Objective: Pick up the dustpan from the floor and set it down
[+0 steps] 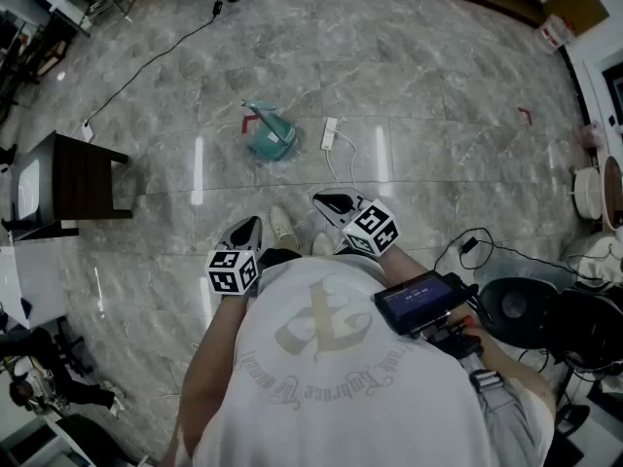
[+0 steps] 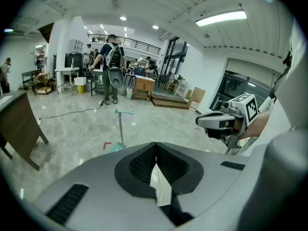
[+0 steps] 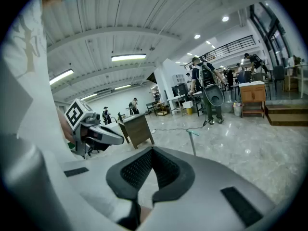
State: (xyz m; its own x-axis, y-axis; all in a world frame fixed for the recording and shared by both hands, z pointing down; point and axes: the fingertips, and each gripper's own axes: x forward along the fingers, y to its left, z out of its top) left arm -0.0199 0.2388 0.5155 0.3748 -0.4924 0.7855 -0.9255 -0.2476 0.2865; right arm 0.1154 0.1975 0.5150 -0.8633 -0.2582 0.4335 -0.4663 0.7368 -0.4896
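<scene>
**A:** Which step is in hand?

**B:** The very first, I'd judge. The left gripper (image 1: 247, 232) and the right gripper (image 1: 334, 205) hang close to the person's white shirt. Each has its jaws pressed together on nothing.

**A:** And the thing to be lifted?

**B:** The teal plastic dustpan (image 1: 270, 134), with its thin handle standing upright, sits on the grey marble floor (image 1: 438, 95). It is ahead of both grippers, well apart from them and untouched.

**A:** What does the next move call for?

**B:** Probably a step forward and a gripper brought down to the handle. The jaws would have to spread first, then close squarely round it. It is a narrow target, so the approach should be straight.

**A:** Count things for me, nearest first.

**B:** Two grippers. One dustpan. One white power strip (image 1: 329, 134) with a trailing cable lies just beside the dustpan on the right. There are two red tape marks, one (image 1: 248, 123) at the dustpan and one (image 1: 526, 115) far off to the right. One dark wooden table (image 1: 86, 175) stands to the left. The pan is too small here to tell whether it holds anything.
</scene>
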